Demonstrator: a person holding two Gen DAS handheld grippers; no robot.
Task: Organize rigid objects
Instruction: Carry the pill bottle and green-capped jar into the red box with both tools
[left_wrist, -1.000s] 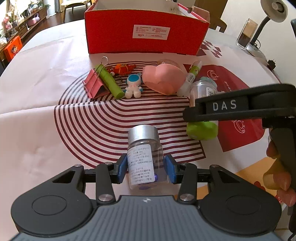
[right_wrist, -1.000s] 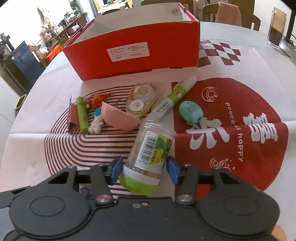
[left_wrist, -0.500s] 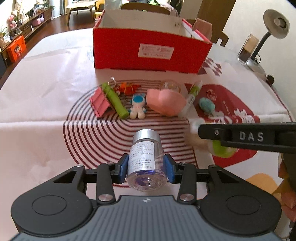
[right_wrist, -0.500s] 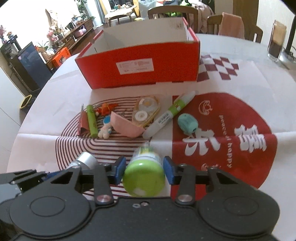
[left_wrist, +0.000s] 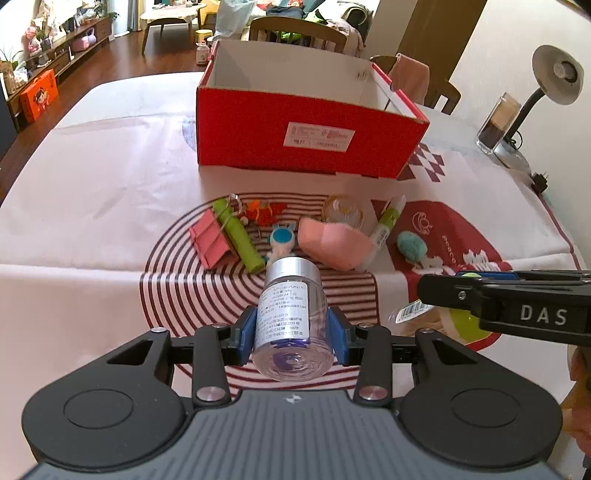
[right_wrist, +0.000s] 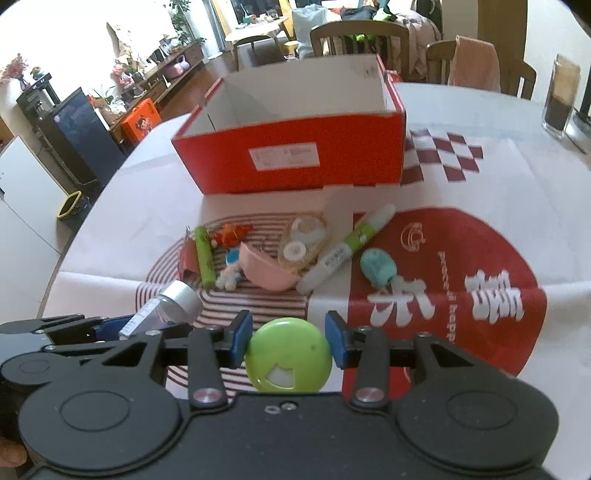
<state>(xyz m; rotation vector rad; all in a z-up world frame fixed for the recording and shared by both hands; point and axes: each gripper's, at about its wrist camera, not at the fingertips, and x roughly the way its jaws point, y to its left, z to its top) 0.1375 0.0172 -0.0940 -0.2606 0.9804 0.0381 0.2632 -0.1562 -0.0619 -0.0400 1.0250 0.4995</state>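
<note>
Clear silver-capped bottle (left_wrist: 291, 314) clamped in left tool (left_wrist: 291, 334); green-lidded jar (right_wrist: 289, 360) in right tool (right_wrist: 289, 343).

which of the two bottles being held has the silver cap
The clear bottle with the white label, gripped in the left claw. The bottle in the right claw has a lime green cap.

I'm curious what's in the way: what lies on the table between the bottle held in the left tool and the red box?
In the left wrist view, a row of small items: pink clip, green tube, orange toy, astronaut figure and pink bowl, then bare cloth before the red box.
</note>
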